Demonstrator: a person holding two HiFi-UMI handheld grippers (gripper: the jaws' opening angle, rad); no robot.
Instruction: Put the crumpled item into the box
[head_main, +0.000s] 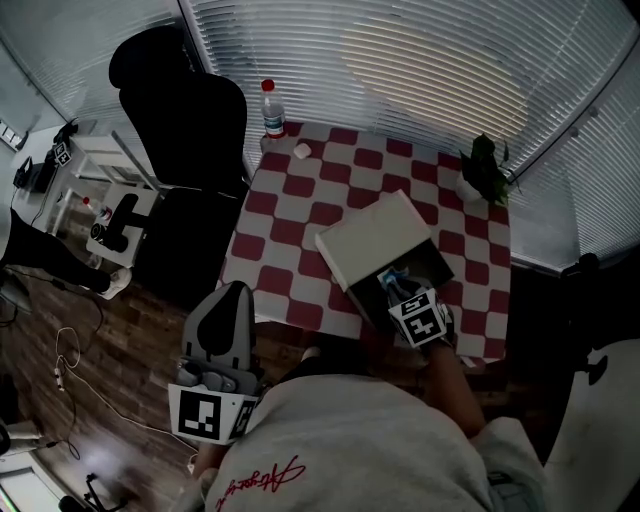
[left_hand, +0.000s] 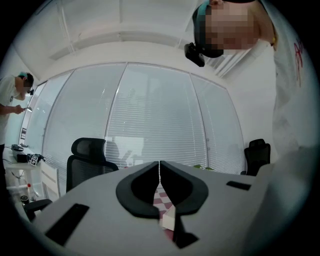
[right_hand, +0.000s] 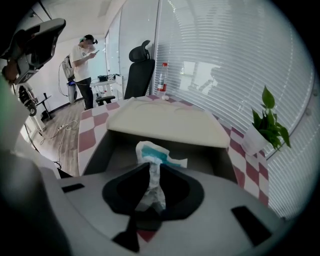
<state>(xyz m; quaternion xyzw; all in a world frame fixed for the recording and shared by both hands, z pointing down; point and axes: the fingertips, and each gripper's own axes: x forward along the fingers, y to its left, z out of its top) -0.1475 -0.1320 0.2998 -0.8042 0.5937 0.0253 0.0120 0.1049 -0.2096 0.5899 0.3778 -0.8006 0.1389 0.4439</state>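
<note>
A crumpled white-and-teal wrapper (right_hand: 152, 165) is pinched between the jaws of my right gripper (right_hand: 151, 167), which is shut on it. The wrapper (head_main: 395, 279) hangs over the dark open part of the box (head_main: 425, 268), a shallow carton with its white lid (head_main: 370, 238) slid back toward the far side. In the right gripper view the box's dark inside (right_hand: 200, 157) lies just past the jaws and the cream lid (right_hand: 165, 125) beyond it. My left gripper (head_main: 228, 330) is held low beside the table's near-left edge, off the table; its jaws meet with nothing between them (left_hand: 159, 172).
A red-and-white checkered table (head_main: 300, 190) carries a water bottle (head_main: 272, 108) and a small white object (head_main: 302, 151) at its far left corner, and a potted plant (head_main: 482, 170) at the far right. A black office chair (head_main: 175, 110) stands left of the table. A person (right_hand: 82, 65) stands farther off.
</note>
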